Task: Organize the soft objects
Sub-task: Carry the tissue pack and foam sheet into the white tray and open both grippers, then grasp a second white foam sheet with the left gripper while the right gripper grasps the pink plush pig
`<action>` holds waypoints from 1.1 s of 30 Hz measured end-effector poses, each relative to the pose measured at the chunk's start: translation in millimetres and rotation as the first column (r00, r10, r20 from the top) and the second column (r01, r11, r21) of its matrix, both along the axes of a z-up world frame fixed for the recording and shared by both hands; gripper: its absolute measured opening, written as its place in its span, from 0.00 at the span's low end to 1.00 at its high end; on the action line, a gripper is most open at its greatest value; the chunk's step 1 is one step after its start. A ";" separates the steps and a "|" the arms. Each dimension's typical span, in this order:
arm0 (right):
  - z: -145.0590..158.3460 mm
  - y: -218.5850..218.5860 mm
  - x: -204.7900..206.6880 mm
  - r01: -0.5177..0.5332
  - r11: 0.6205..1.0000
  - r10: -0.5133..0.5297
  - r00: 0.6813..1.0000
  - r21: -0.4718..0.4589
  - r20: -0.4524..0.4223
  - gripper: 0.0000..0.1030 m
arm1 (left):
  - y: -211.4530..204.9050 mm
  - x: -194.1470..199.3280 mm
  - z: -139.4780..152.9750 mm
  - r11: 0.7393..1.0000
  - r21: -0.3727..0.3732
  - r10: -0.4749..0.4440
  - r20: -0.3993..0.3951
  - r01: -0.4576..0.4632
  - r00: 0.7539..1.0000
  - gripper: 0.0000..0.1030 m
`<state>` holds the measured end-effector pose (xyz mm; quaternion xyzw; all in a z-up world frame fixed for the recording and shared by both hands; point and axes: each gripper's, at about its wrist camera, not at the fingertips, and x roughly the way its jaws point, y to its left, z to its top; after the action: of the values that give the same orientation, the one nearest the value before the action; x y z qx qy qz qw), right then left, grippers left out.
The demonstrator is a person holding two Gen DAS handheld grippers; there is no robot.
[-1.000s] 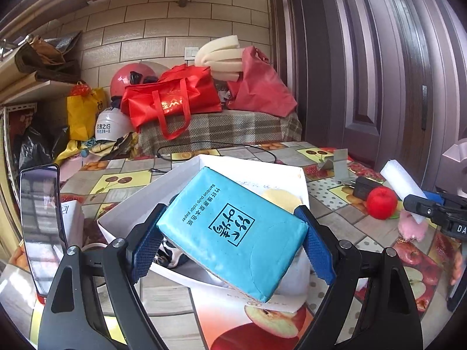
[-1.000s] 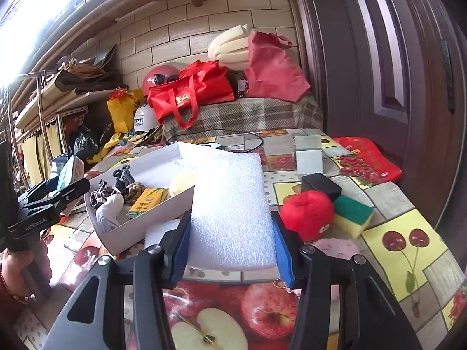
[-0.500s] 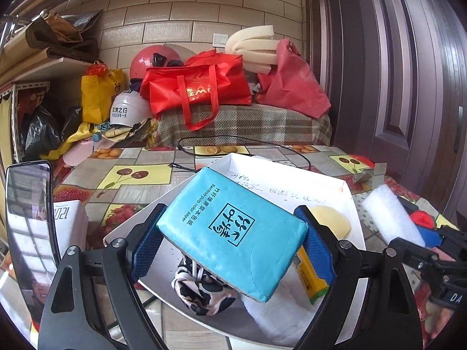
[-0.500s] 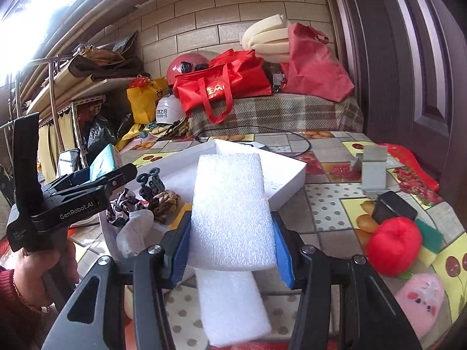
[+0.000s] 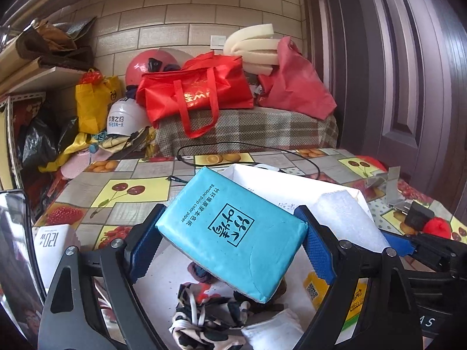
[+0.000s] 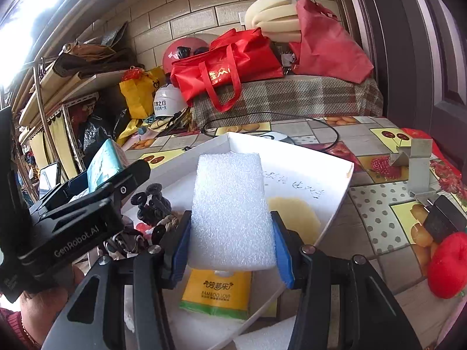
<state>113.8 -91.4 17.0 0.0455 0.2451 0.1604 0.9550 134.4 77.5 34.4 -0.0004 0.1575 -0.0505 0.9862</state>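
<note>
Blue "Bamboo pulp color paper" pack (image 5: 230, 233) clamped in left tongs (image 5: 230, 242).

A cluttered home storage corner: tiled brick-pattern wall (image 5: 175, 20), a dark panelled door (image 5: 408, 87), shelves (image 6: 73, 87) of folded bags, red shopping bags (image 5: 195, 93) and helmets (image 5: 146, 67) piled on a plaid-covered bench (image 5: 248, 131), and a surface under fruit-print oilcloth (image 5: 131, 189)

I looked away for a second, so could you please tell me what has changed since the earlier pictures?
Both grippers have carried their loads over the white box: the left gripper its blue tissue pack, the right gripper its white foam block. Nothing was released; both grips are unchanged, and the red plush apple stays on the table.
</note>
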 end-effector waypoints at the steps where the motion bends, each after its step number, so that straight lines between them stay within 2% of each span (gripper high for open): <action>1: -0.3 0.2 2.3 0.005 1.000 -0.005 1.000 0.005 -0.007 0.50 | -0.4 2.1 0.0 1.000 0.000 -0.004 -0.004 0.004 1.000 0.86; 5: -2.3 -3.3 7.8 0.028 0.999 -0.028 0.999 0.020 -0.028 0.52 | 2.3 3.6 1.3 0.999 -0.006 0.032 0.013 -0.032 0.999 0.91; 6: -1.9 -2.2 8.3 0.031 0.999 -0.031 0.999 0.016 -0.028 0.55 | 6.0 1.6 1.9 0.999 -0.022 0.046 0.027 -0.045 0.999 0.99; 7: -1.9 -1.2 8.5 0.033 0.999 -0.033 0.999 0.010 -0.028 0.67 | 9.8 -0.9 2.6 0.998 -0.042 0.055 0.042 -0.053 0.998 1.00; 8: -2.1 -0.1 8.6 0.032 0.999 -0.032 0.999 0.004 -0.031 0.85 | 12.6 -3.2 3.3 0.997 -0.055 0.061 0.054 -0.059 0.997 1.00; 9: -2.0 1.6 9.3 0.030 1.000 -0.030 0.999 -0.004 -0.033 0.97 | 14.1 -4.9 4.0 0.996 -0.062 0.068 0.064 -0.064 0.996 1.00; 10: -1.4 3.6 9.1 0.025 1.000 -0.026 0.999 -0.011 -0.027 1.00 | 14.1 -6.0 4.4 0.996 -0.062 0.075 0.070 -0.071 0.995 1.00; 15: 3.6 14.6 -1.8 0.017 0.997 -0.014 0.999 -0.070 0.041 1.00 | 13.4 -7.2 4.3 0.994 -0.058 0.096 0.073 -0.092 0.993 1.00; 22: 11.0 22.9 -20.5 0.037 0.992 -0.017 0.986 -0.122 0.166 1.00 | 25.7 -11.3 2.4 0.984 -0.127 0.134 0.056 -0.126 0.989 1.00; 25: 13.8 23.3 -32.3 0.061 0.990 -0.031 0.973 -0.125 0.230 1.00 | 25.5 -16.1 2.1 0.982 -0.132 0.147 0.056 -0.138 0.988 1.00; 28: 14.1 20.4 -40.1 0.075 0.989 -0.043 0.971 -0.128 0.237 1.00 | 19.6 -22.8 2.1 0.987 -0.120 0.116 0.059 -0.108 0.992 1.00; 33: 12.6 0.8 -57.0 0.080 0.988 -0.050 0.976 -0.134 0.213 1.00 | 0.3 -43.0 1.4 0.997 -0.077 -0.001 0.053 0.005 0.999 1.00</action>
<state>56.8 -90.6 29.7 -0.0316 0.1524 0.1151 0.9811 91.4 77.8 35.8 -0.0371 0.1292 -0.0581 0.9892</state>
